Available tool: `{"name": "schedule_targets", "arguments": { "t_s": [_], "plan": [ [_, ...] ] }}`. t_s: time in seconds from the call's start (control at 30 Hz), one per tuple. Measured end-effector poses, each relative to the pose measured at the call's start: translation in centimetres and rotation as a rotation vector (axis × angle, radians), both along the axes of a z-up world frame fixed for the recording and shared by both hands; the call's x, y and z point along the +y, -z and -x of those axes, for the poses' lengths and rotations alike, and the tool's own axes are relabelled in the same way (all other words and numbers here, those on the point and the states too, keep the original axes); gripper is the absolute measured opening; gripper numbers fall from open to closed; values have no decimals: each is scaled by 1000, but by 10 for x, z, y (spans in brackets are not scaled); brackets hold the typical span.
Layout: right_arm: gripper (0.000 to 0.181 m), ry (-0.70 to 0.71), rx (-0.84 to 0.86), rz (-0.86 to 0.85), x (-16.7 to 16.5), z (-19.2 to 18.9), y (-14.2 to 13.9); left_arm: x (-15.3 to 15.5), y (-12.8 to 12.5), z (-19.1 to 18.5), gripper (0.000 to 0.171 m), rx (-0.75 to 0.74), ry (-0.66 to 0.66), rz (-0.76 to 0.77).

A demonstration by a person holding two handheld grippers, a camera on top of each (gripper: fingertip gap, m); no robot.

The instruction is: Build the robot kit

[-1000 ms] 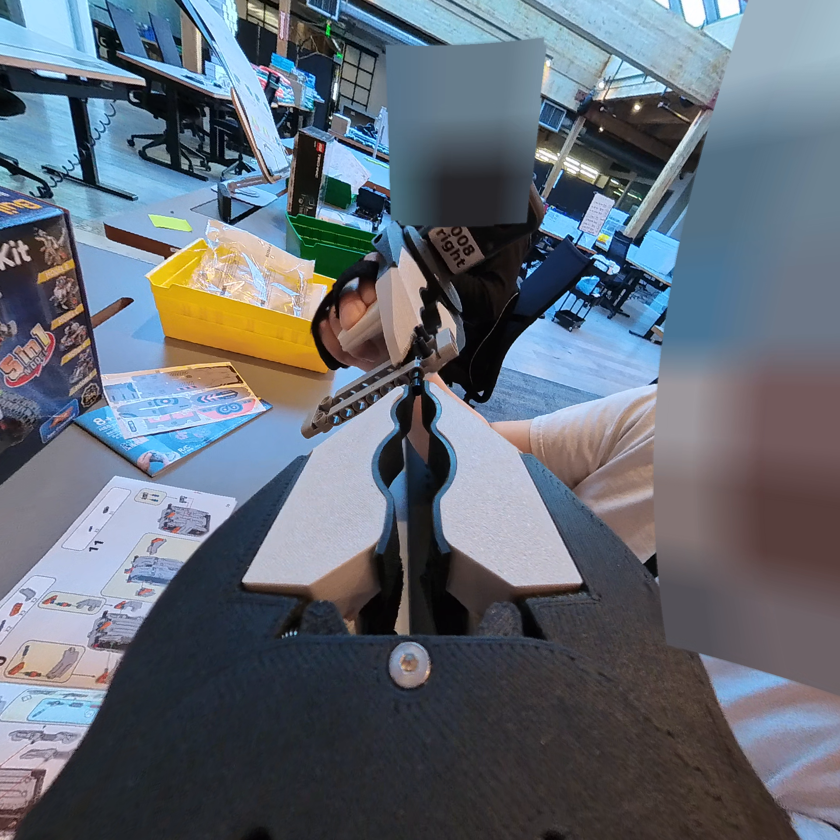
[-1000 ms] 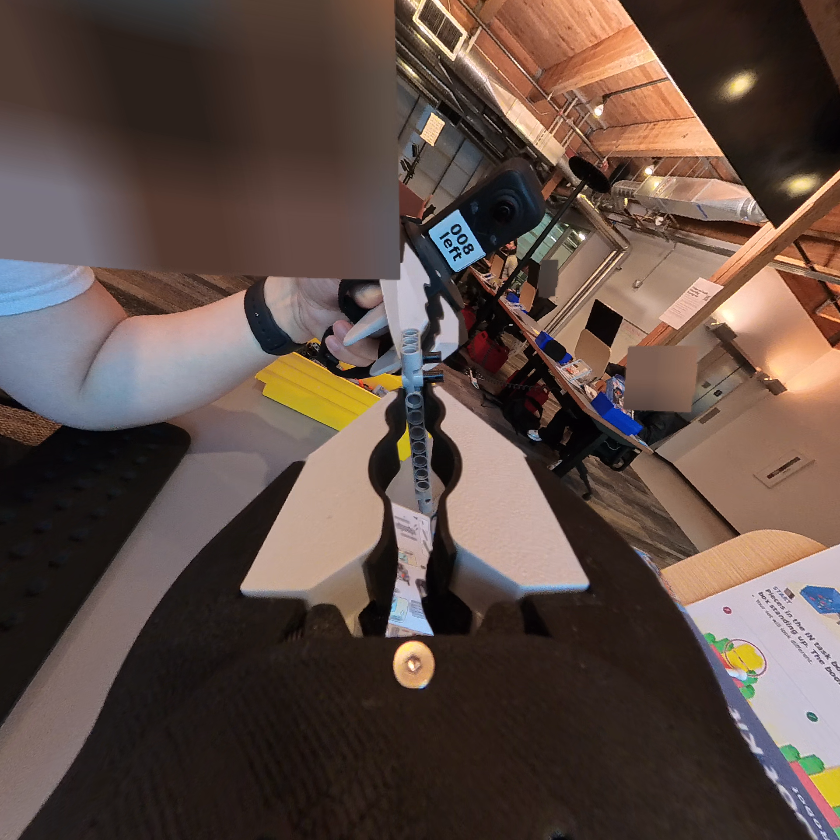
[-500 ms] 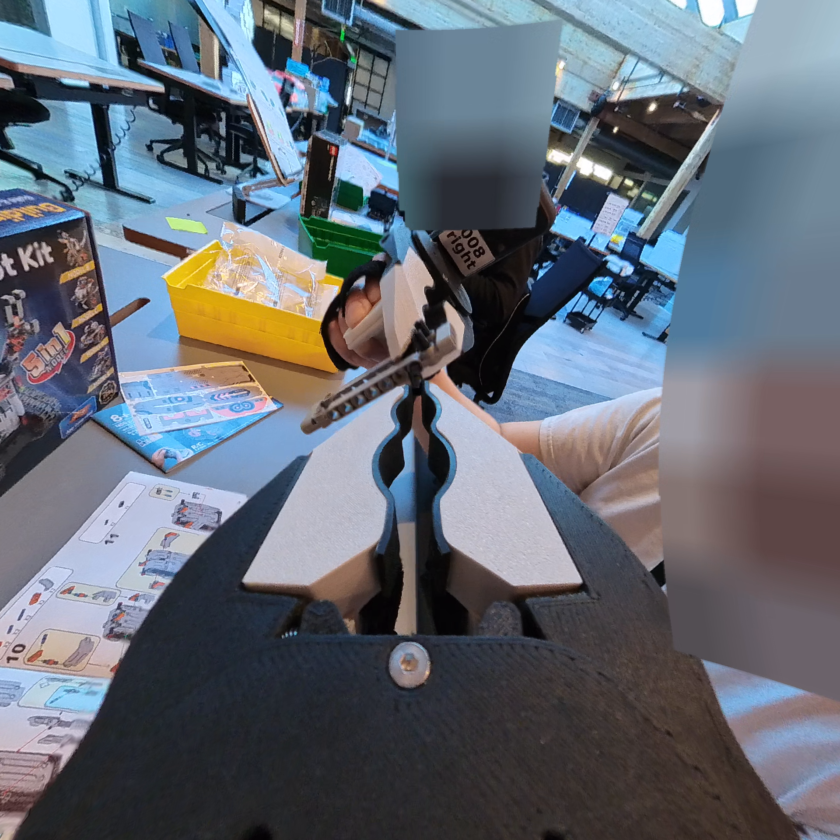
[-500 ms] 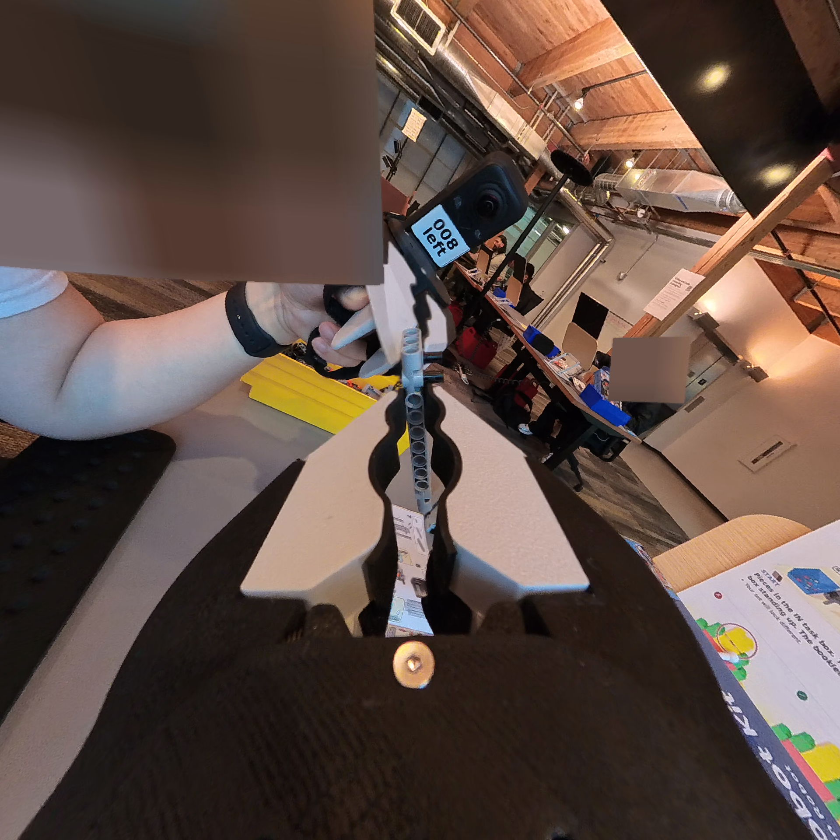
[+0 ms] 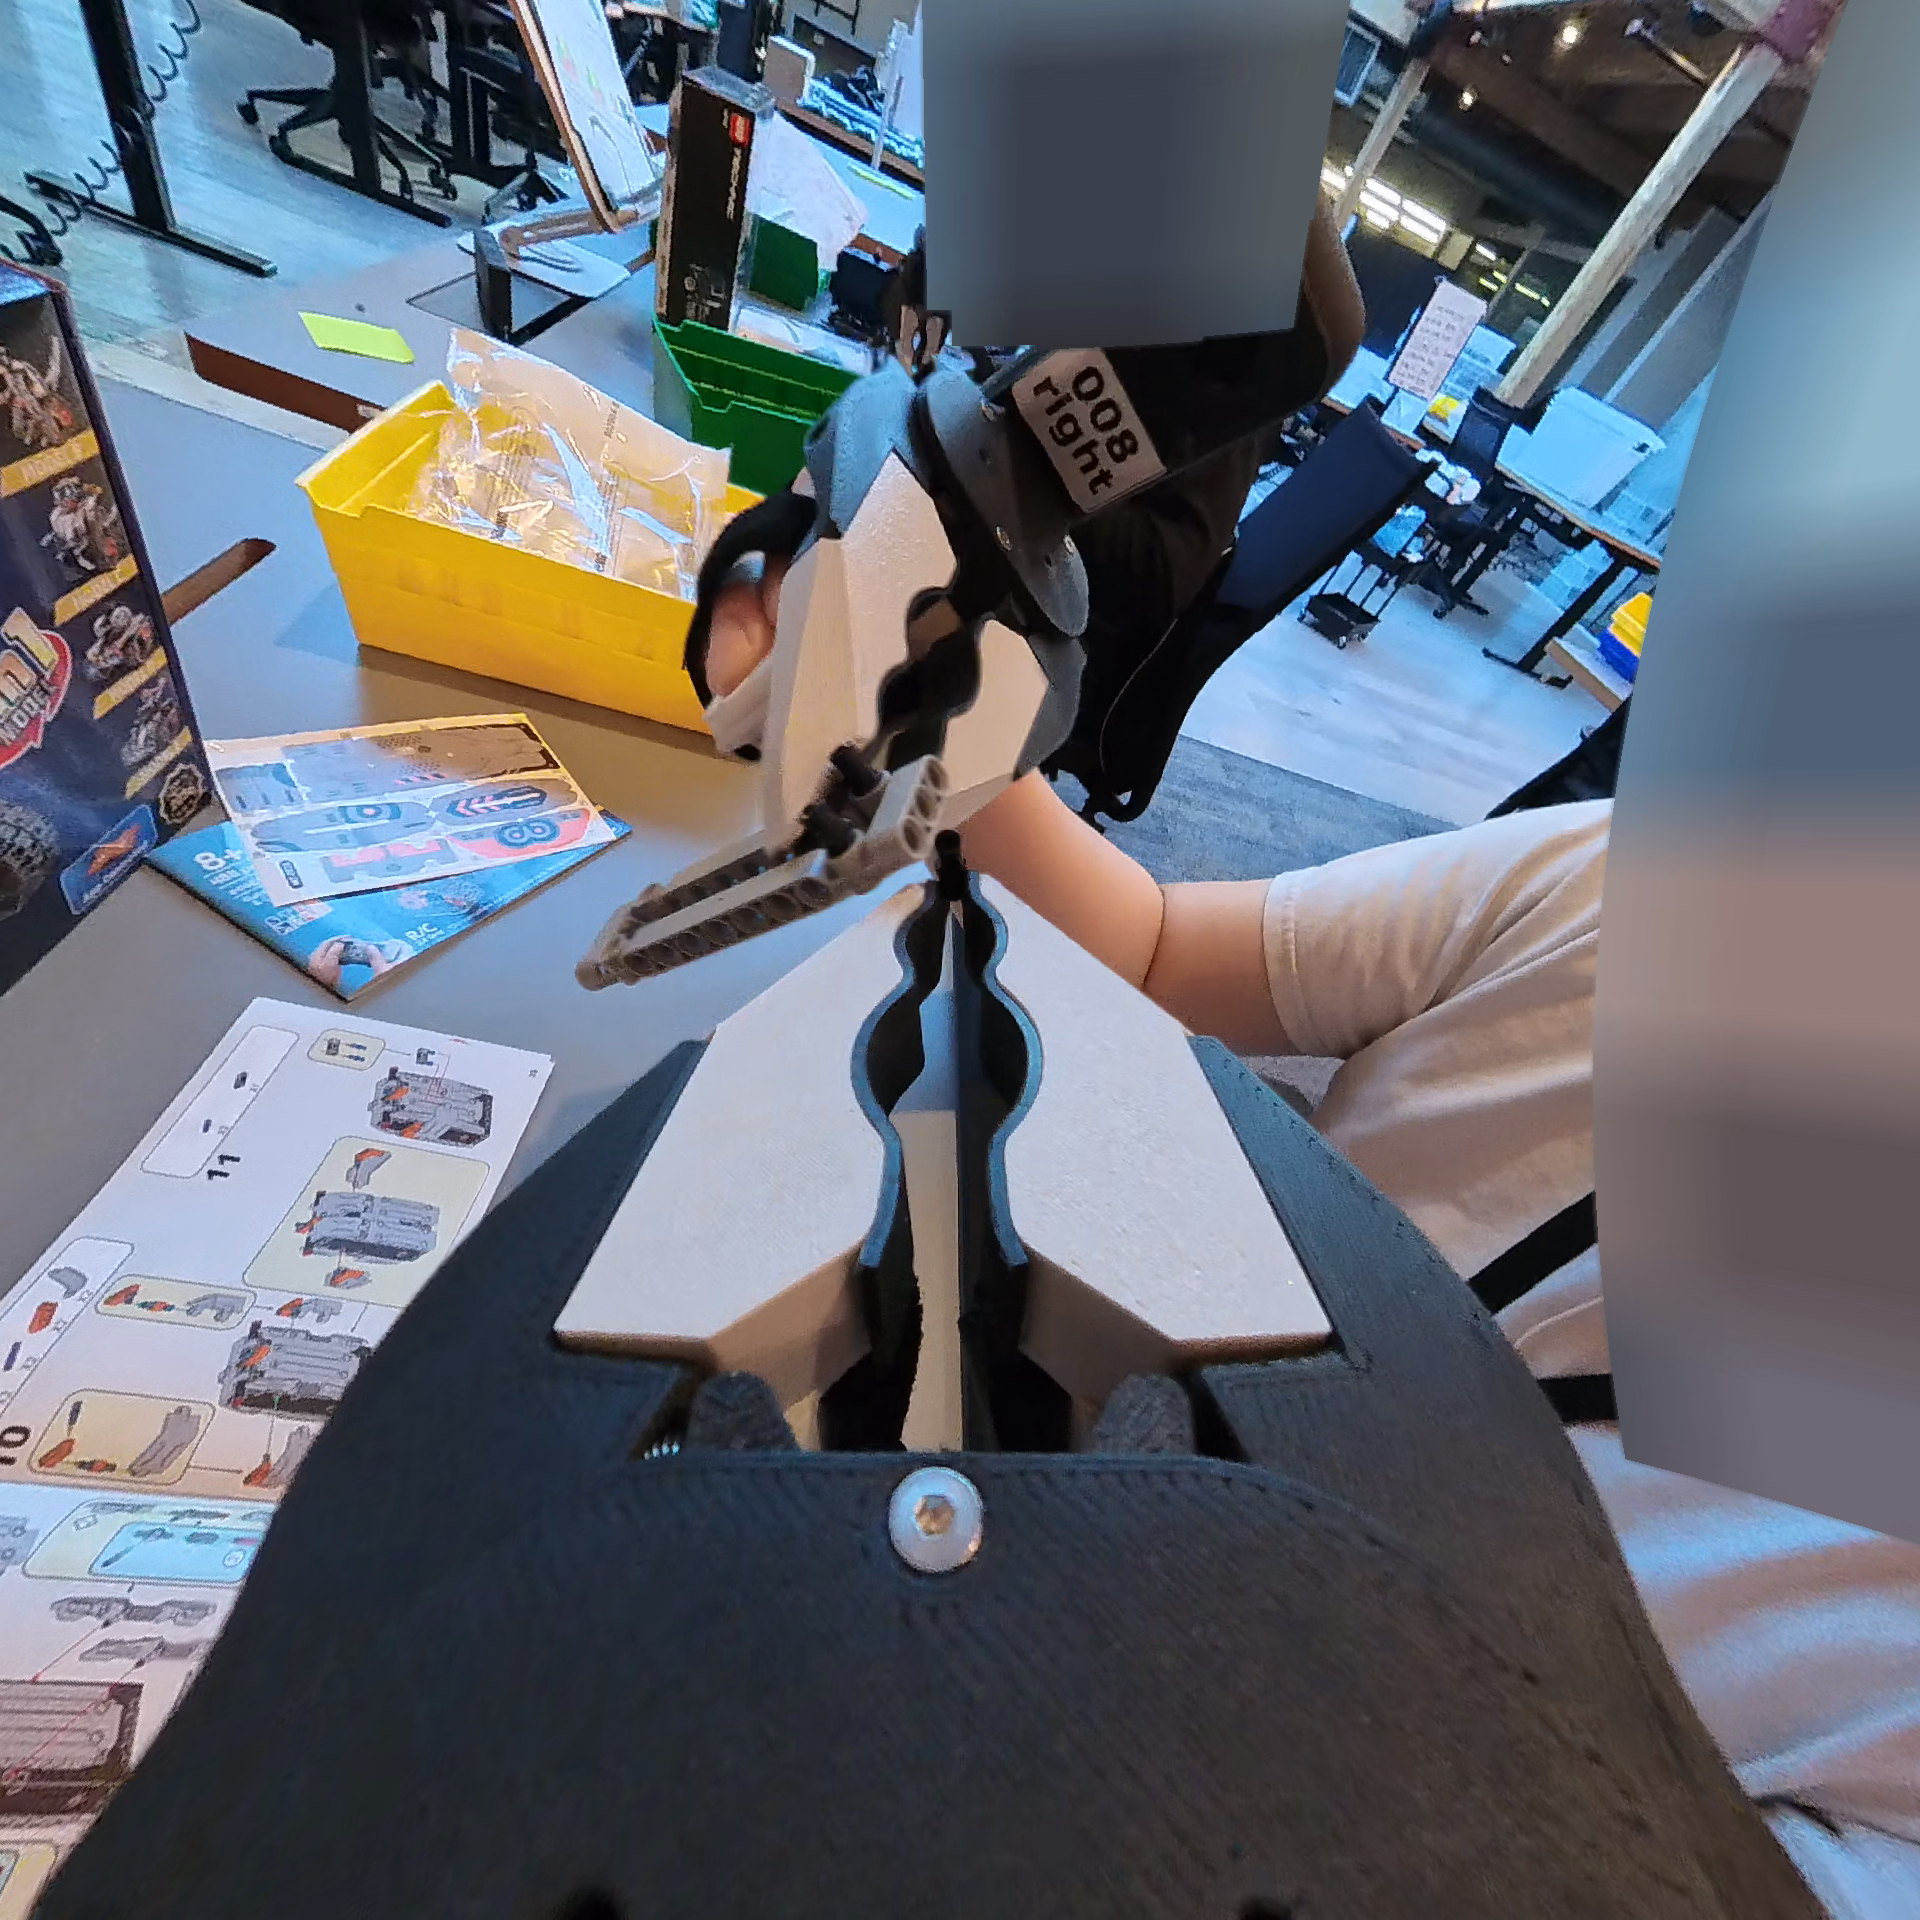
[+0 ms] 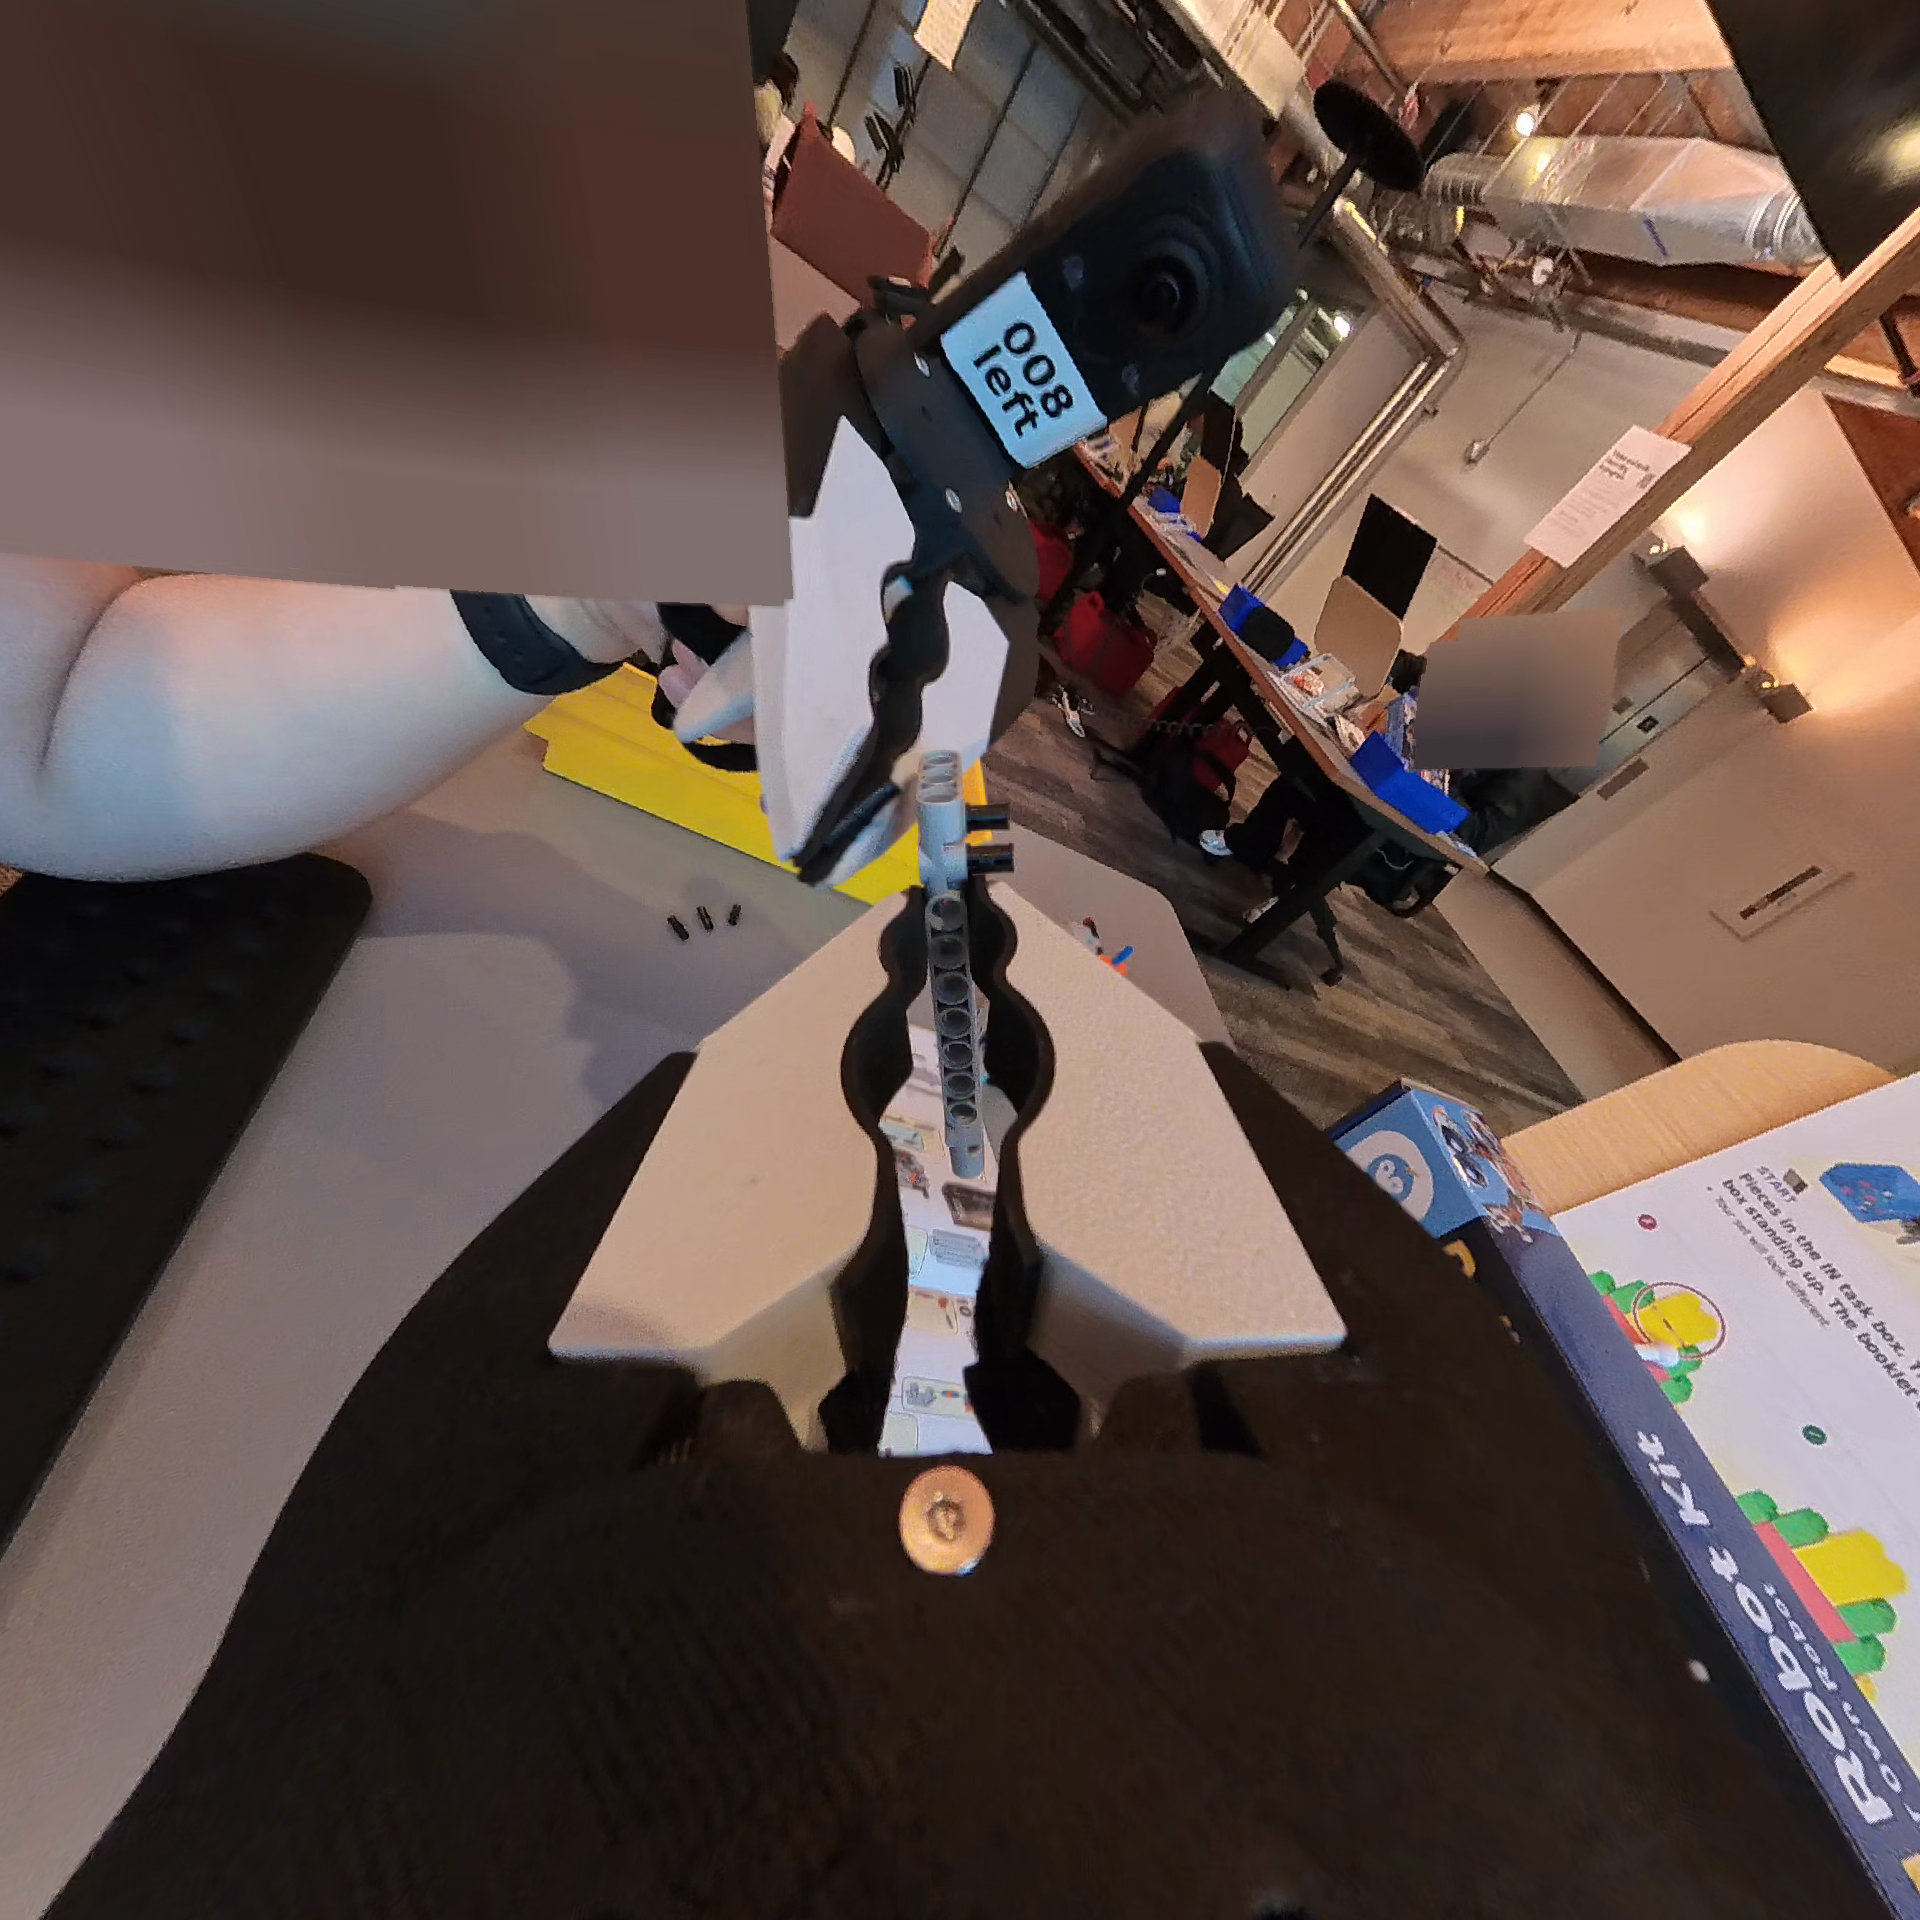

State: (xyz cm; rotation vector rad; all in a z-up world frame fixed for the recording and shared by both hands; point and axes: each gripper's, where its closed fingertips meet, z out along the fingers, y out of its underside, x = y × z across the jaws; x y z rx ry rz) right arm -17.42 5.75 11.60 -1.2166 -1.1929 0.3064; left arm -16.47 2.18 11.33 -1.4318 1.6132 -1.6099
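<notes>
Since a moment ago you're tilting the grey beam (image 6: 951, 997), right gripper (image 6: 951, 935) clamping it; left gripper (image 5: 951, 904), closed, is pinching a black pin (image 5: 948, 844), which risks slipping free.

The left claw (image 5: 951, 904) is showing matt, finely ribbed black plastic with pale, grainy fingers (image 5: 790, 1143) and a shiny metal screw (image 5: 935, 1524). The grey beam (image 6: 956, 1039) in the right claw (image 6: 951, 914) is looking like smooth plastic. The yellow bin (image 5: 499, 603) is gleaming as glossy plastic, holding crinkled clear film bags (image 5: 551, 468). Paper instruction sheets (image 5: 239, 1247) are lying on the smooth matt grey surface (image 5: 499, 987).
</notes>
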Motion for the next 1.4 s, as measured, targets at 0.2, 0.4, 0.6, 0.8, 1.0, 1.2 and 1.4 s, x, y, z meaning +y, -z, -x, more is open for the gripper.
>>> {"name": "schedule_targets", "arguments": {
  "t_s": [0.2,0.4,0.6,0.8,1.0,1.2,1.4],
  "plan": [
    [6,-94,13,162,-14,-12,7,0,28,3,1,146,16,-52],
    [6,-131,-175,537,-23,-26,73,19,54,6,1,263,-39,-131],
    [6,8,-580,767,1,12,180,68,49,46,1,295,-289,-136],
    [7,123,-890,824,11,22,256,98,32,109,1,284,-581,-150],
    [7,107,-937,841,8,27,272,90,40,122,1,338,-576,-173],
    [9,72,-921,846,6,31,274,82,49,111,1,366,-482,-177],
    [26,-61,-729,799,-2,33,229,71,60,103,1,373,-337,-151]
  ]
}}
